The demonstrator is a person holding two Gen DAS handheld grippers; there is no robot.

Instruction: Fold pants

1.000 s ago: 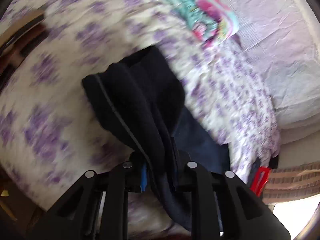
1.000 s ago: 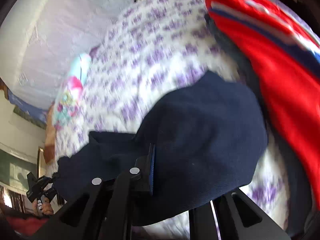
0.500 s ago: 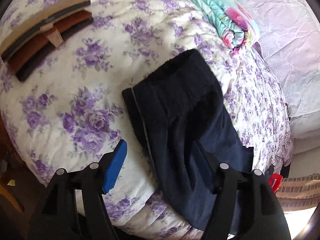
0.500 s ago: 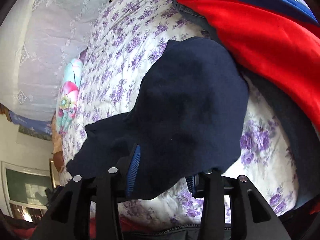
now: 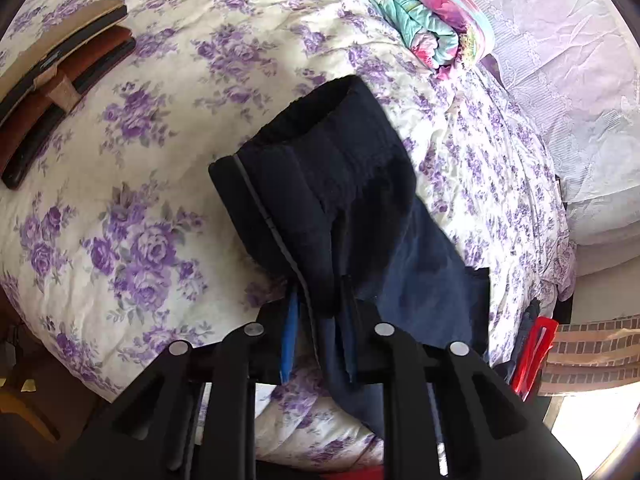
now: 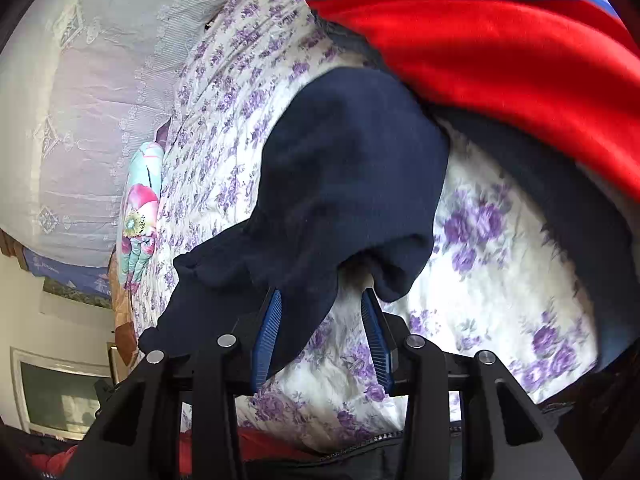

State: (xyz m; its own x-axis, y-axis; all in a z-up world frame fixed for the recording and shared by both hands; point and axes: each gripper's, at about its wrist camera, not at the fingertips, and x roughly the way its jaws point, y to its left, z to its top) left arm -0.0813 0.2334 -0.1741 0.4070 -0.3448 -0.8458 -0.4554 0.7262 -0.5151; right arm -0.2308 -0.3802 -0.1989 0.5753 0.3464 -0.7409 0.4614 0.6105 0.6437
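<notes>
Pants (image 5: 332, 184) on floral bedspread (image 5: 152, 152), left claw (image 5: 318, 320) pinching them, right claw (image 6: 320, 320) parted

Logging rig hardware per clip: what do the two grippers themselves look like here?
Both the left gripper and right gripper are matte black, angular linkages with silver round pivot pins and ribbed blue pads inside the fingers. No cables, markings, sleeves or hands show.

Bare floral bedspread (image 5: 168, 152) left of pants (image 5: 340, 184); red garment (image 6: 500, 60) crowding right.
</notes>
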